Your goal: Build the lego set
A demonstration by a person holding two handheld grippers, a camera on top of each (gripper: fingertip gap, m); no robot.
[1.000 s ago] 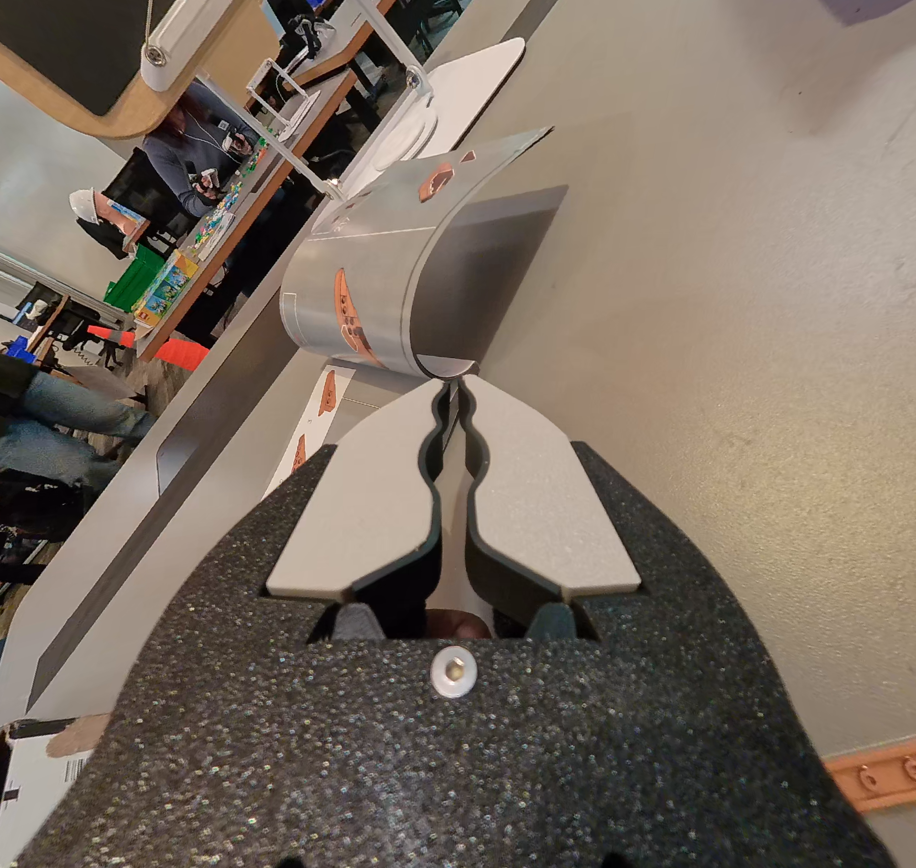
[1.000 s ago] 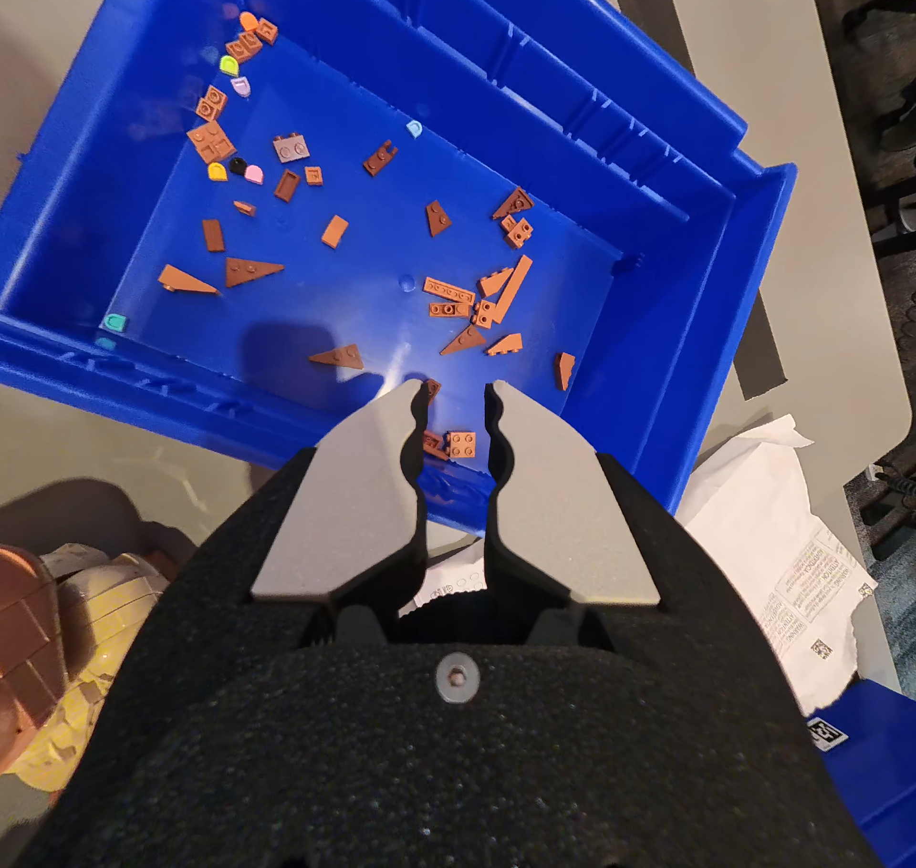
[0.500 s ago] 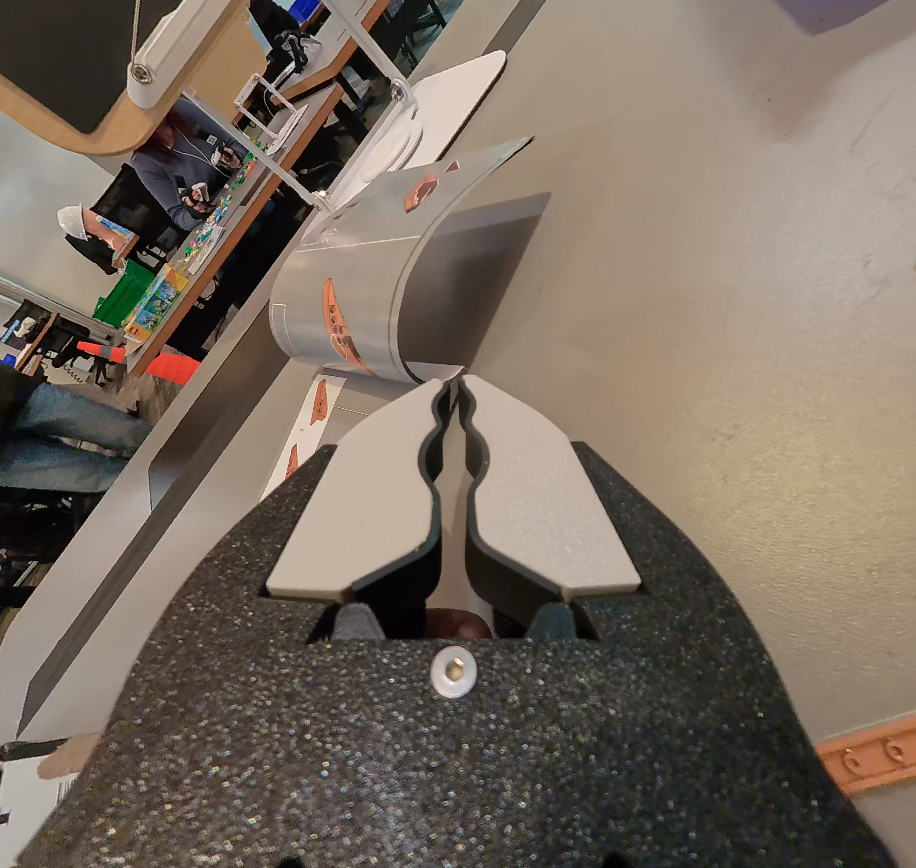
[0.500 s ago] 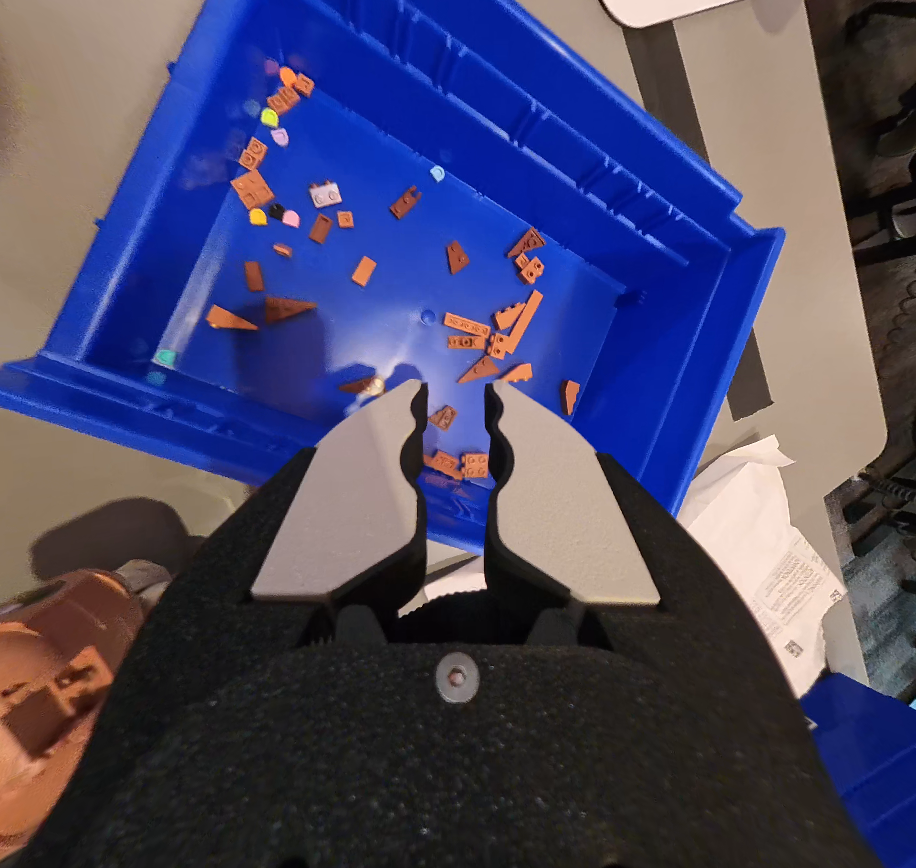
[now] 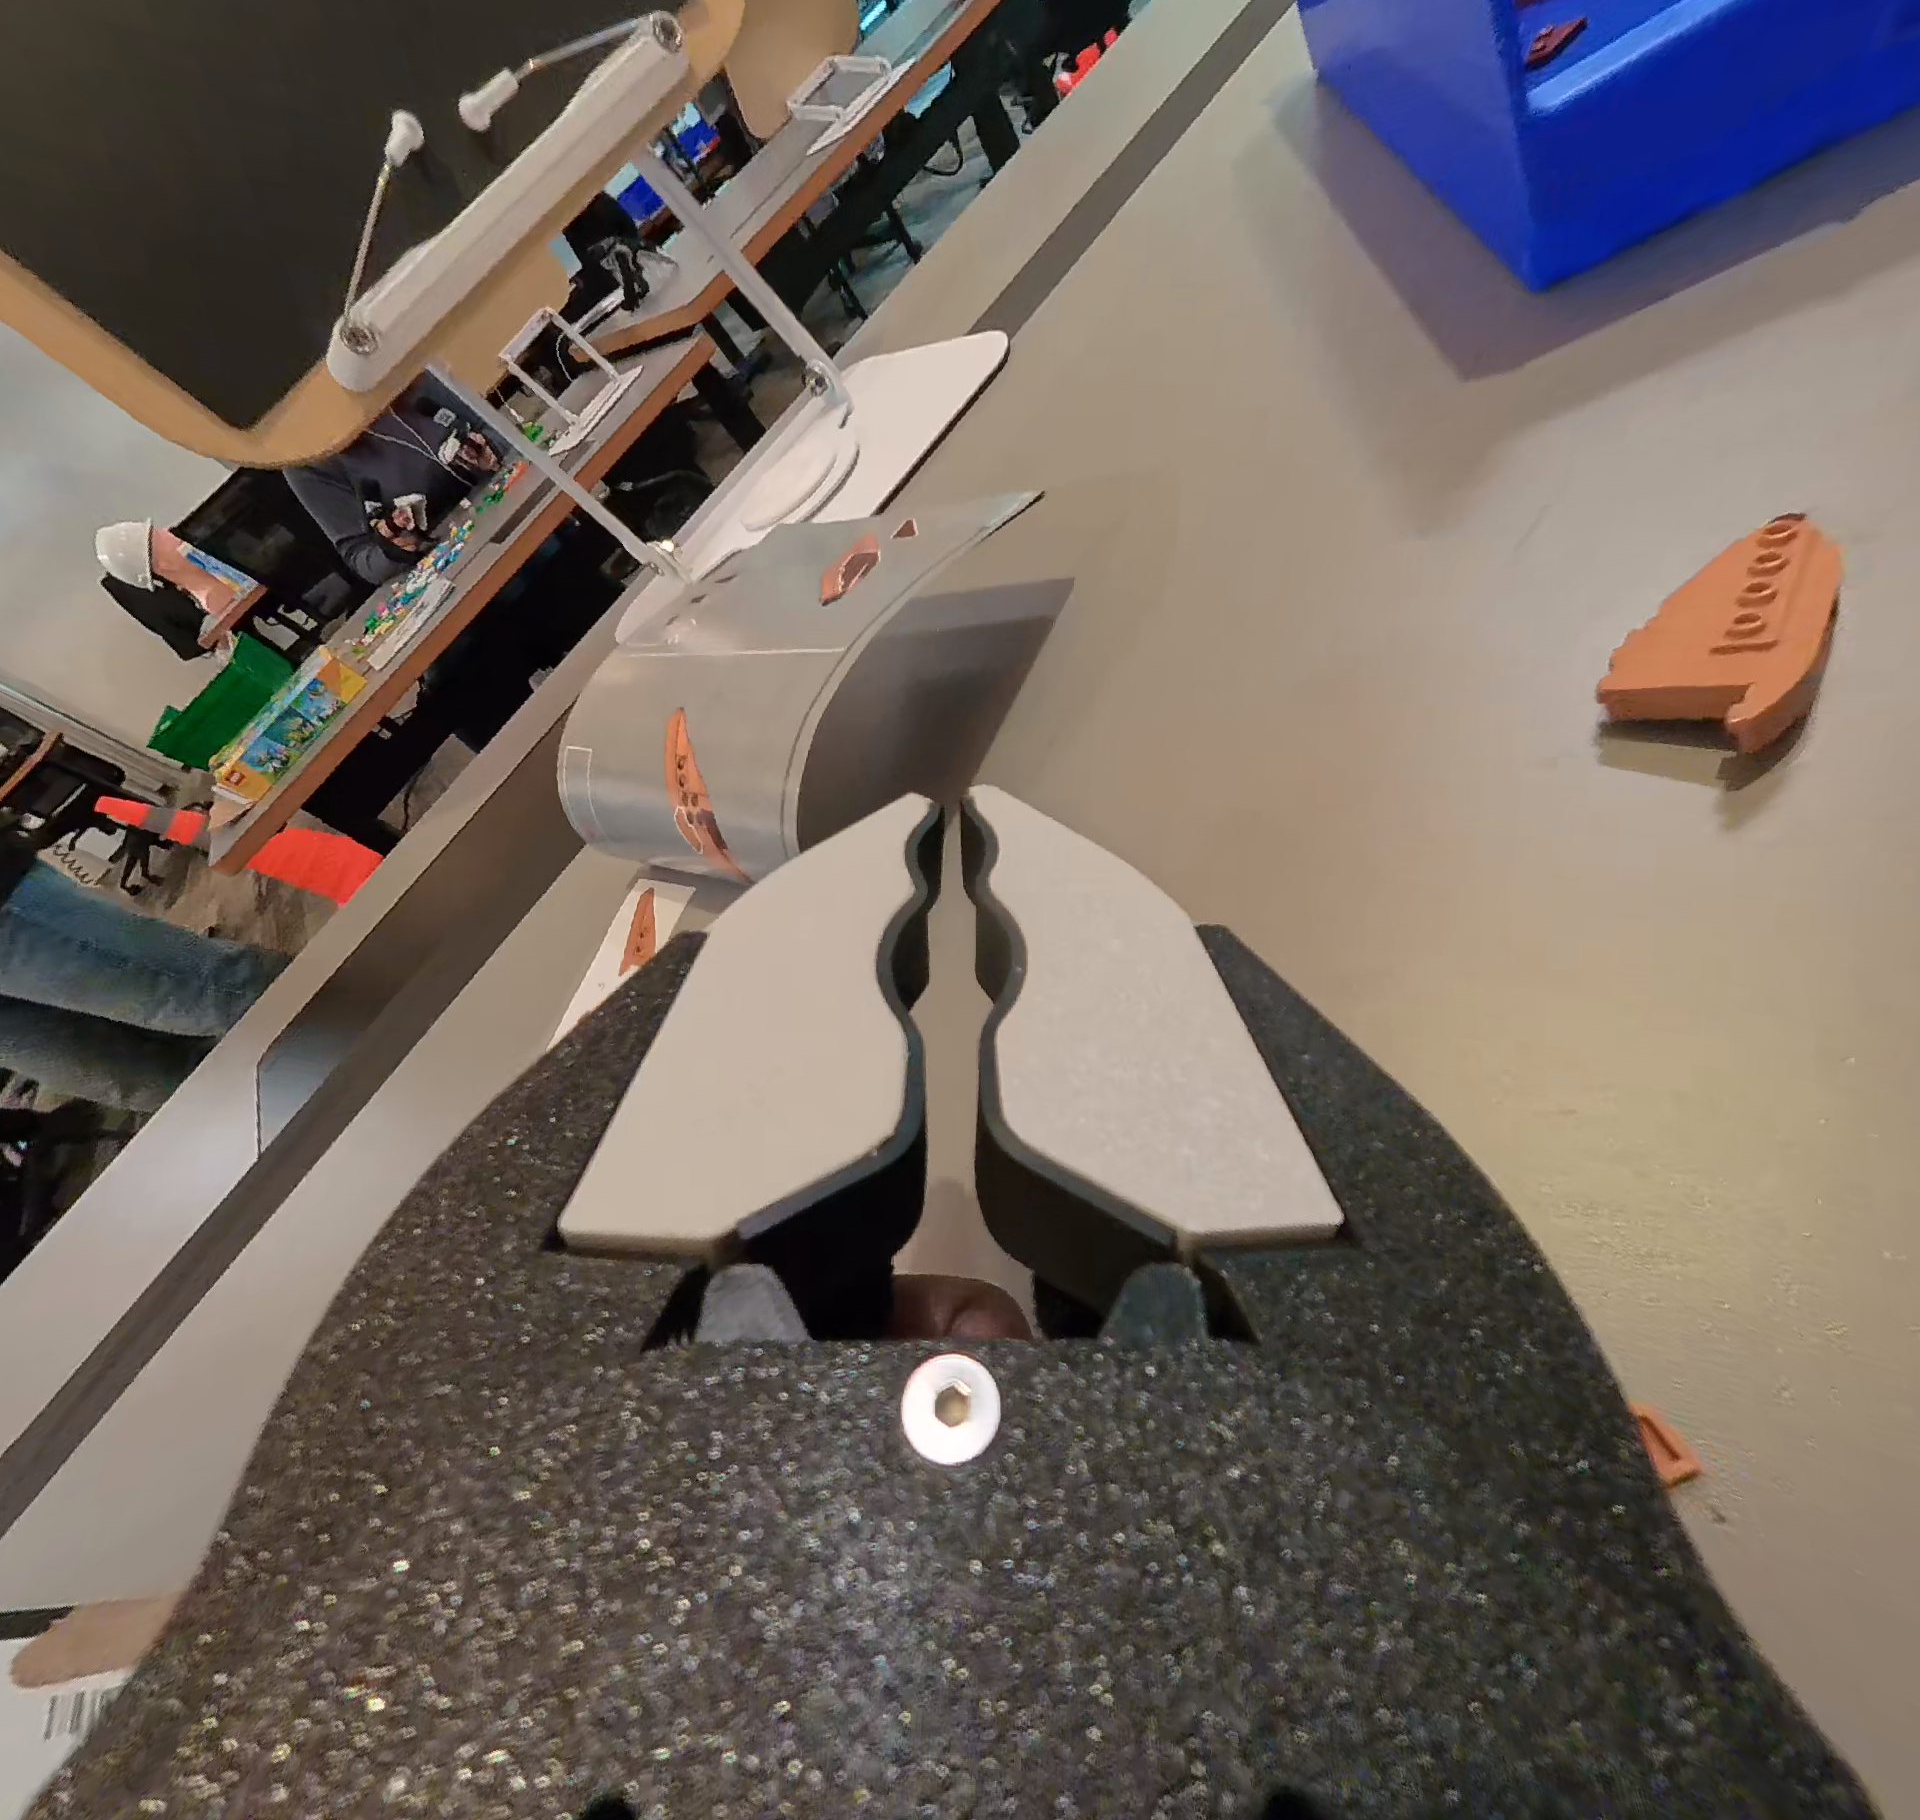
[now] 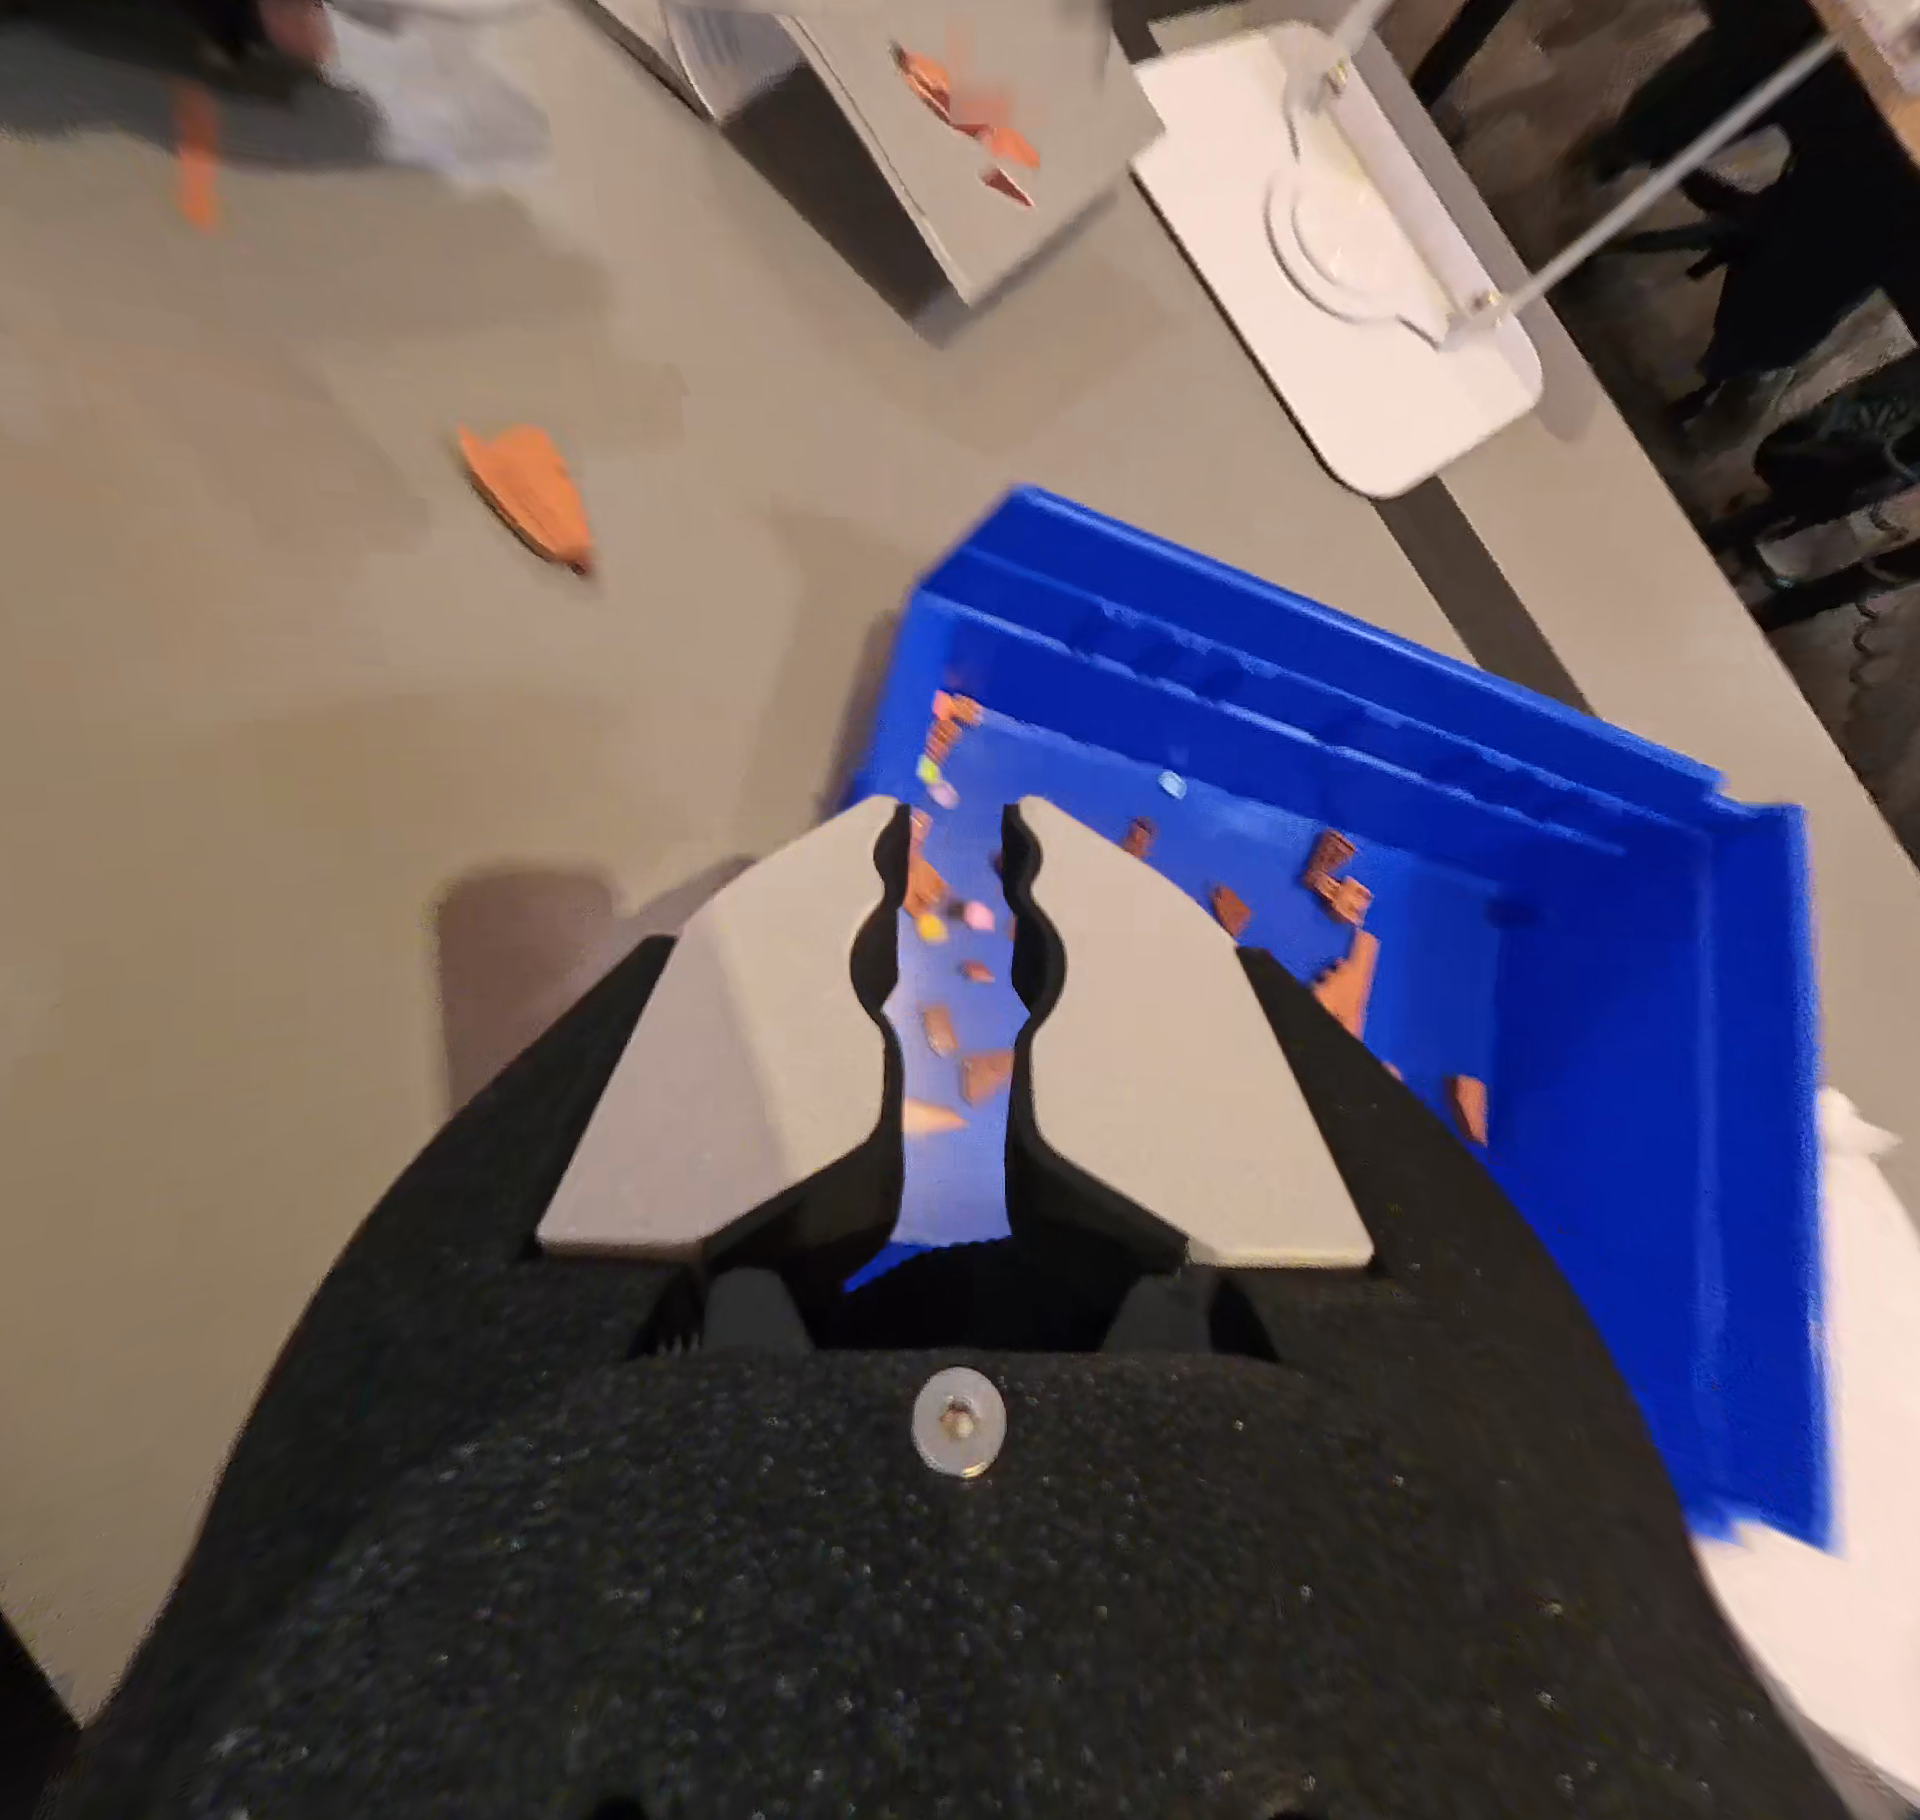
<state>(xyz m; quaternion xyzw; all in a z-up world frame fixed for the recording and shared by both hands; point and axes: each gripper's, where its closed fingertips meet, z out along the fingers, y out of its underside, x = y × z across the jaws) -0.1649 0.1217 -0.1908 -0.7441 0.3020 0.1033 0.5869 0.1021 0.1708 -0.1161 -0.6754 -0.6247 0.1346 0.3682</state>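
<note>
My left gripper (image 5: 951,816) is shut on the edge of a page of the instruction booklet (image 5: 748,721), which curls up in front of it. A brown wedge-shaped lego plate (image 5: 1725,638) lies on the grey table to its right; it also shows in the right wrist view (image 6: 530,503). My right gripper (image 6: 956,820) is open and empty, hovering over the near left part of the blue bin (image 6: 1662,1199). Several small brown and a few coloured lego pieces (image 6: 1340,887) lie loose on the bin floor. The right wrist view is motion-blurred.
The blue bin (image 5: 1558,139) stands at the far right in the left wrist view. A white lamp base (image 6: 1351,243) sits behind the booklet (image 6: 935,160). A small brown piece (image 5: 1662,1458) lies by my left gripper. White paper (image 6: 1870,1458) lies beside the bin. The grippers' ends are close to 30 centimeters from one another.
The right gripper has swung from looking straight down into the bin to looking across the table, still open. The left gripper turned right, bringing the bin and wedge plate into view; it still holds the page.
</note>
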